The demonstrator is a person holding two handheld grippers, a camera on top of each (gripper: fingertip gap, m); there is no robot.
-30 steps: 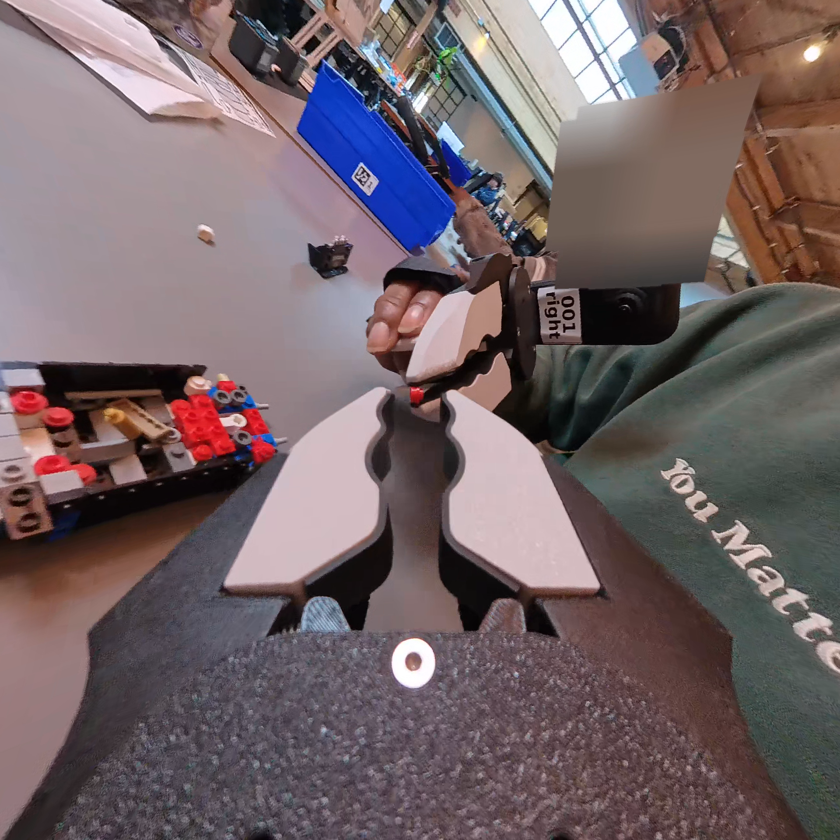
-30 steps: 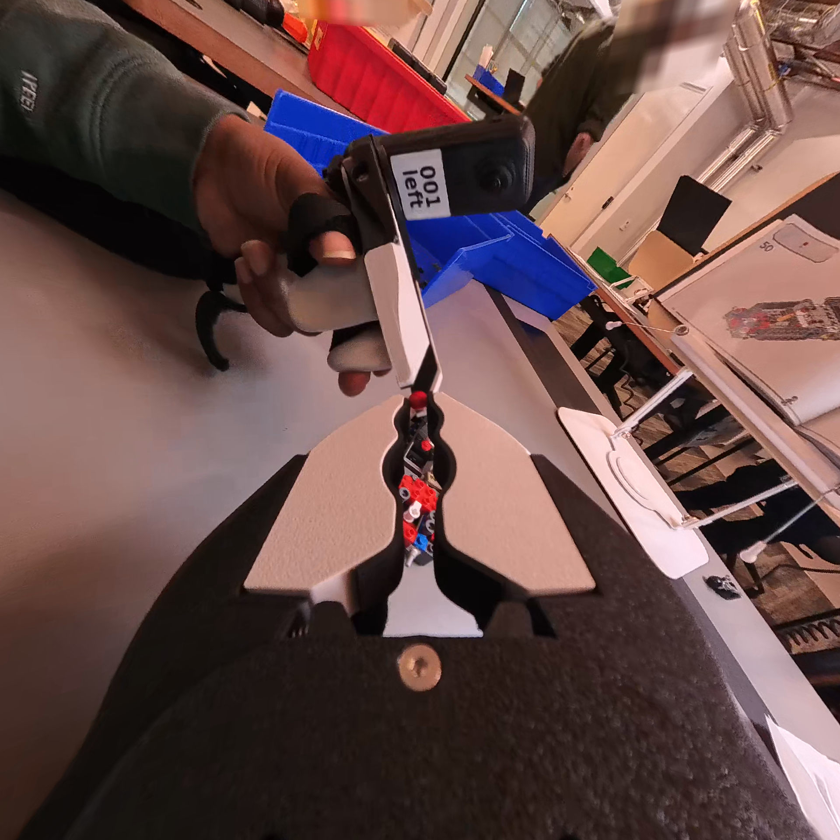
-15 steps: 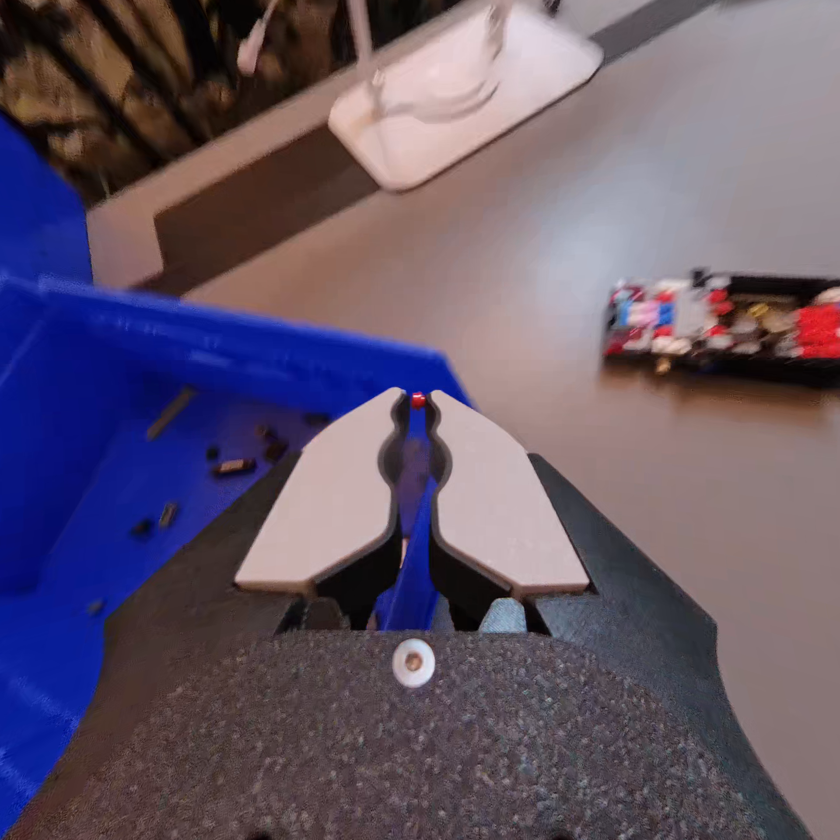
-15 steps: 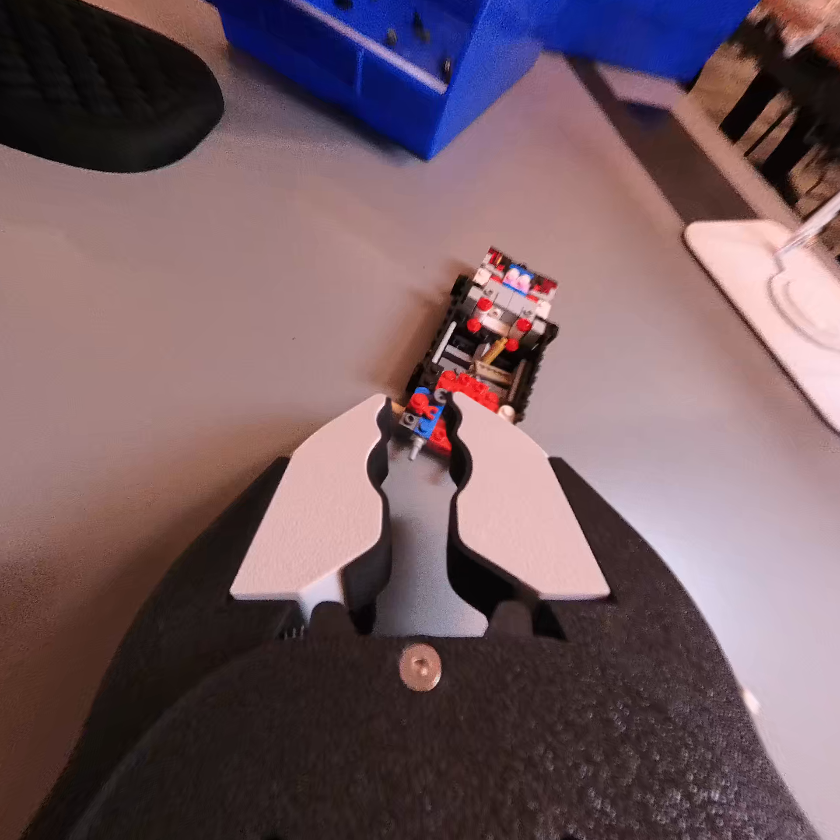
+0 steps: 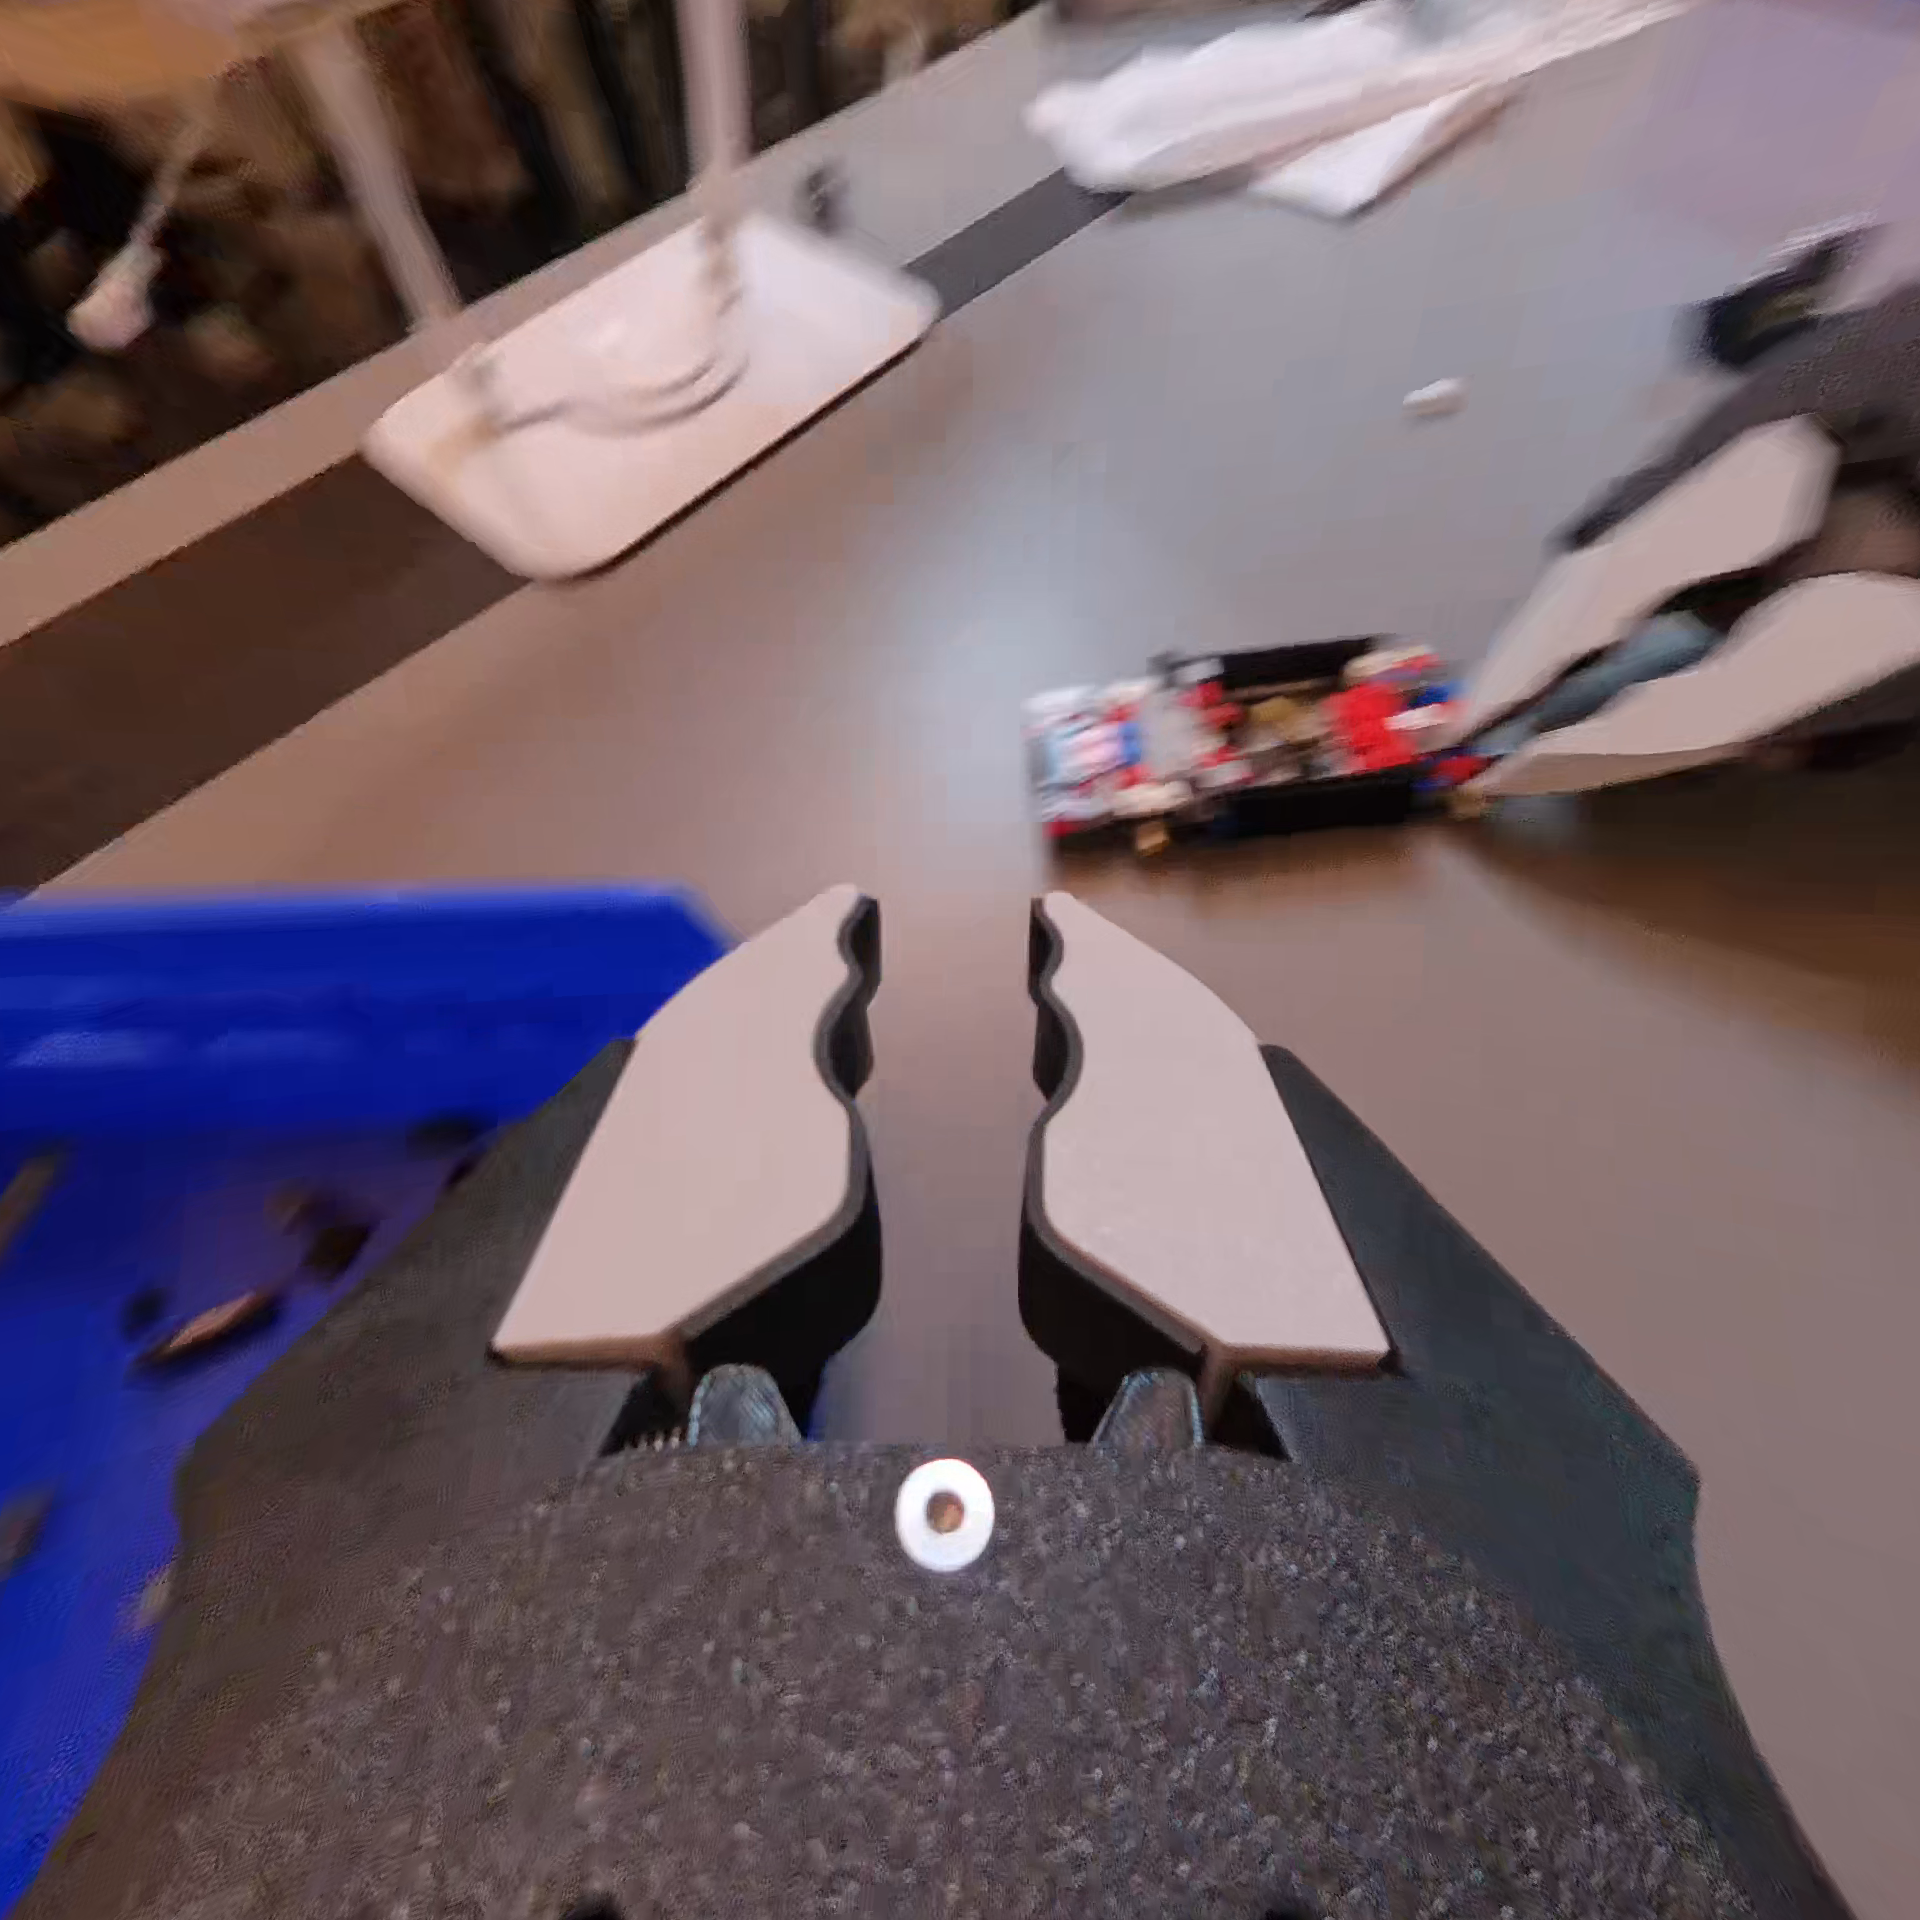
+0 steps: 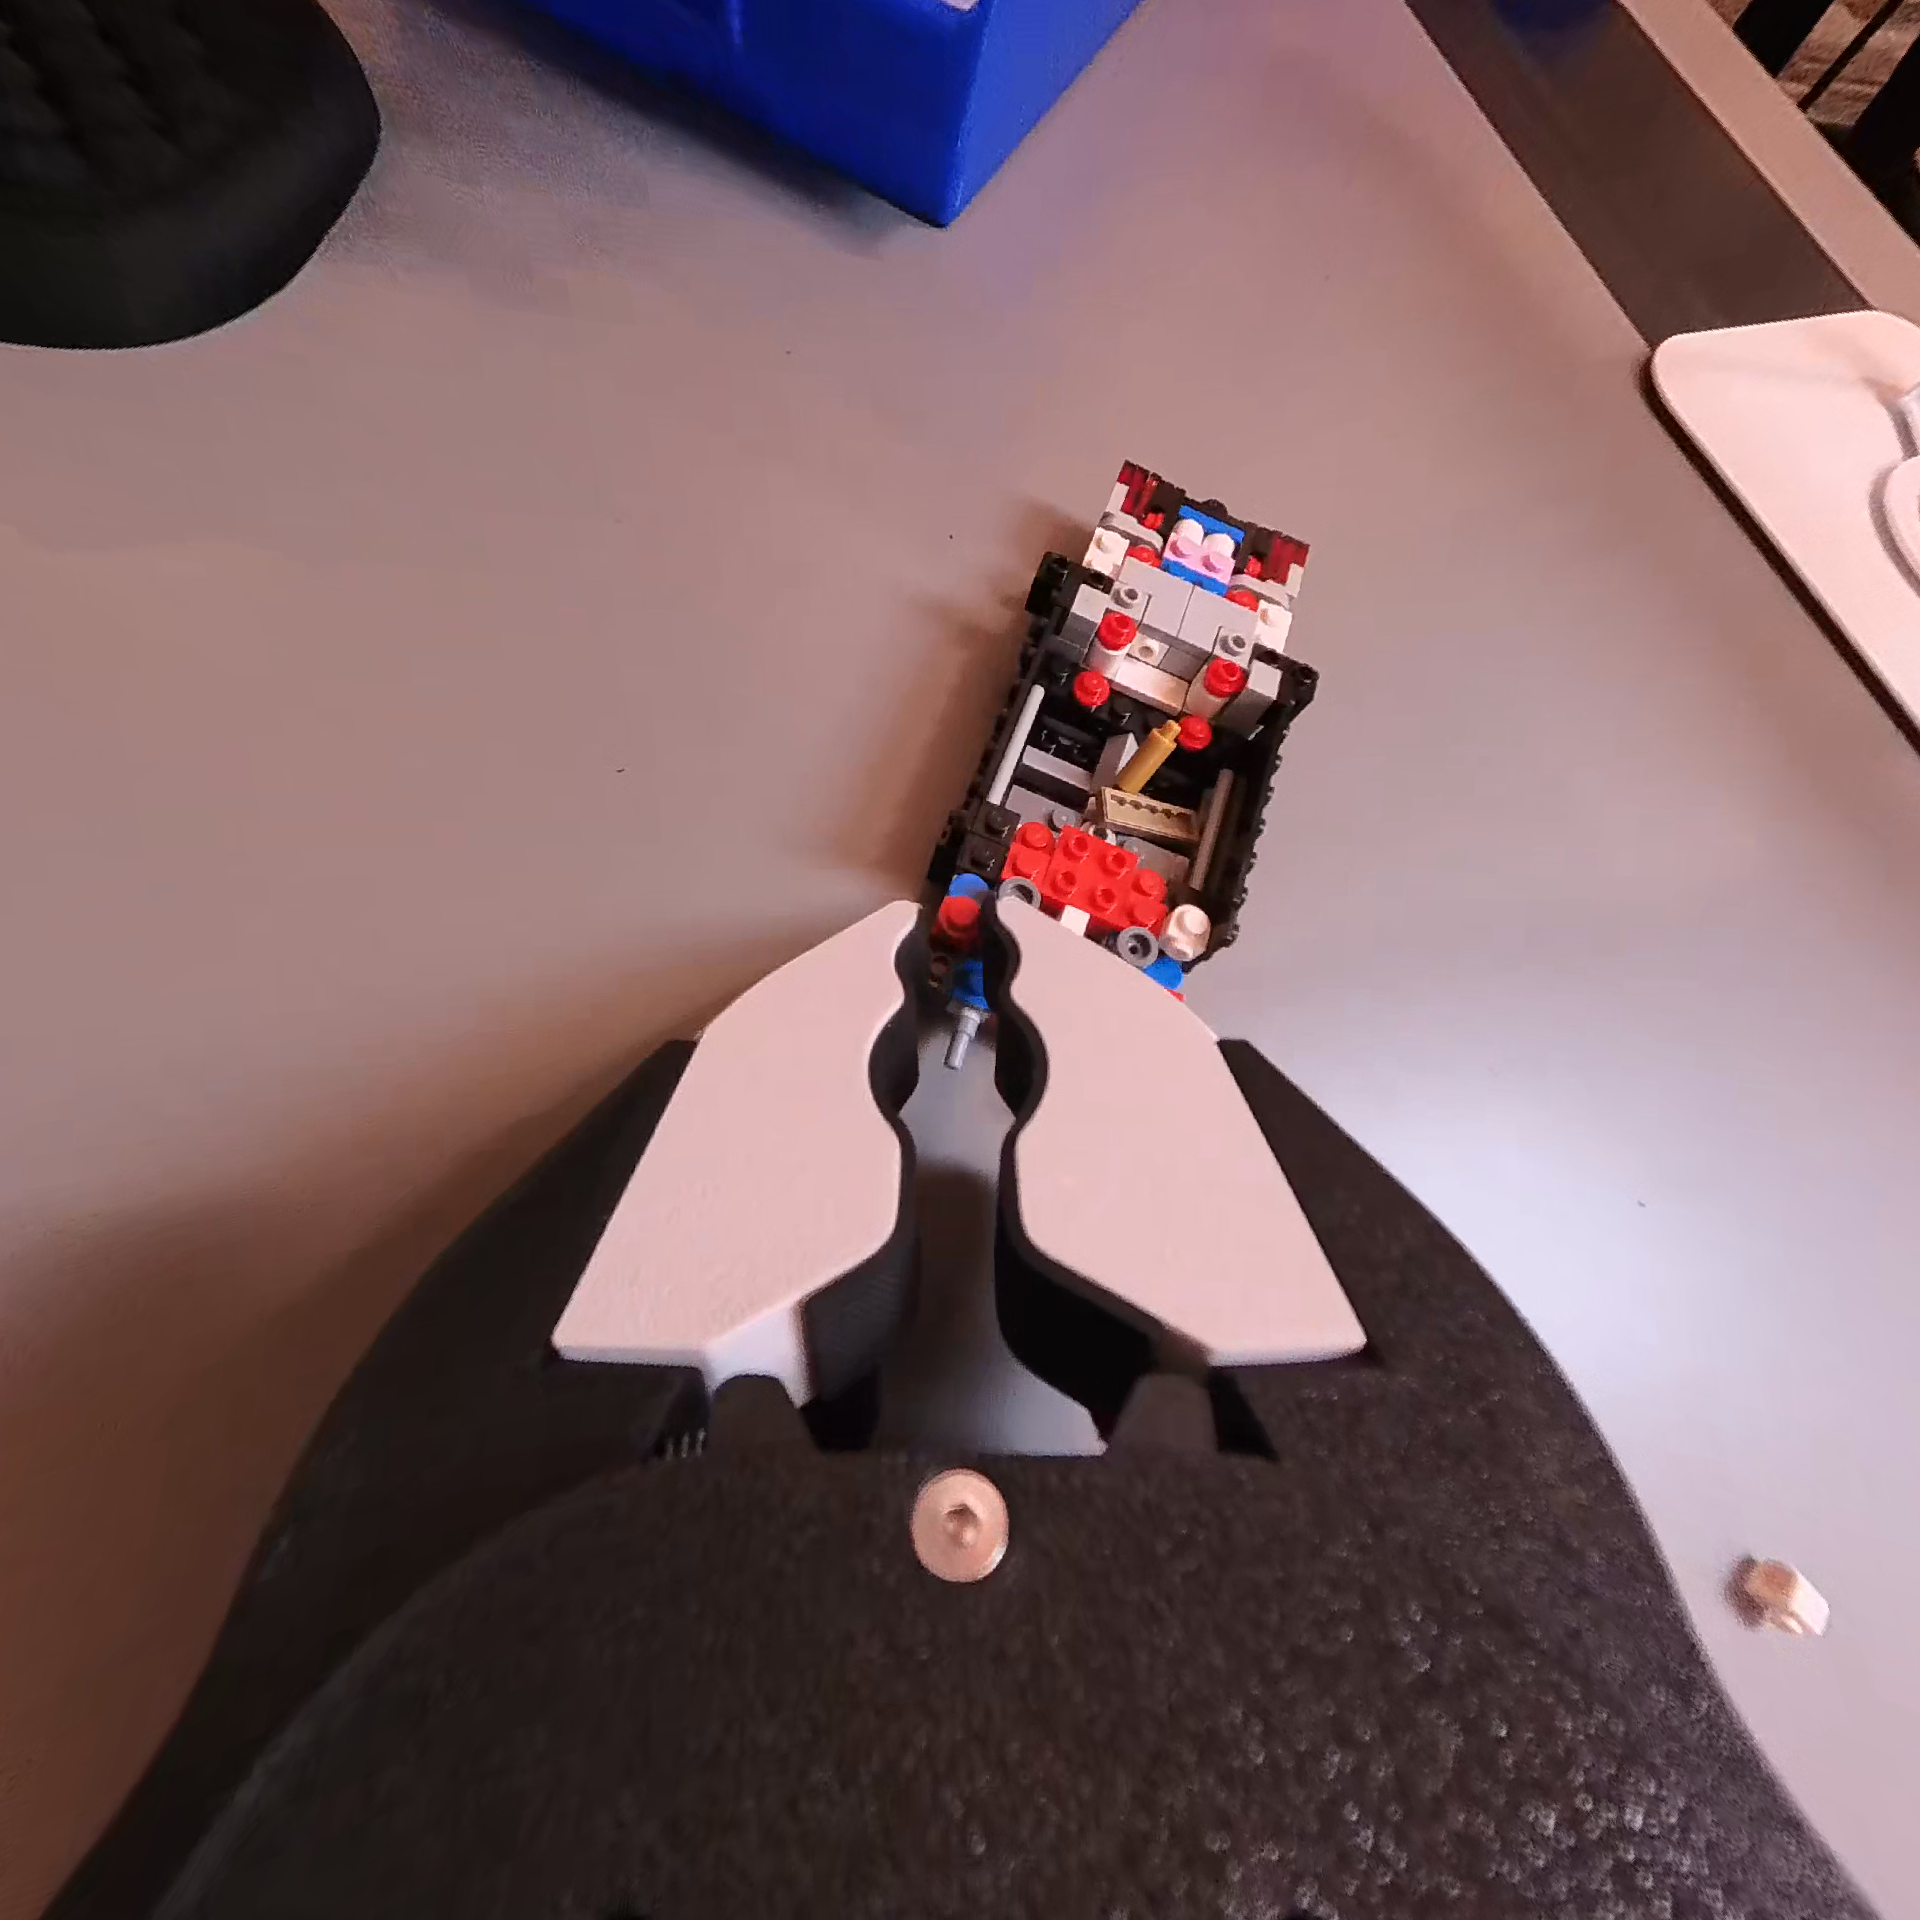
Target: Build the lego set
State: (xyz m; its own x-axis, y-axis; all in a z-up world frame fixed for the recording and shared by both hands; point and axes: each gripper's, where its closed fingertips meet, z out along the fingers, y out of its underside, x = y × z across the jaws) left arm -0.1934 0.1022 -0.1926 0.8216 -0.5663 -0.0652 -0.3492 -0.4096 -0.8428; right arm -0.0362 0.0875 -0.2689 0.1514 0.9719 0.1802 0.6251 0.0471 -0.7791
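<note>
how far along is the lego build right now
Partly done: the lego model on the table has a black frame with grey and red bricks, its middle uncovered. In hand: the right gripper is at its near end, jaws around a red stud. The left gripper is open, empty.

Model: black-framed lego build (image 6: pixel 1132 748), red, grey, blue bricks, flat on table.
Place: 12 o'clock, right view.
Detail: possibly unfinished.

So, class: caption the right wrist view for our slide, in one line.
Right gripper pinches the near end of the lego car on the table, blue bin behind.
</note>
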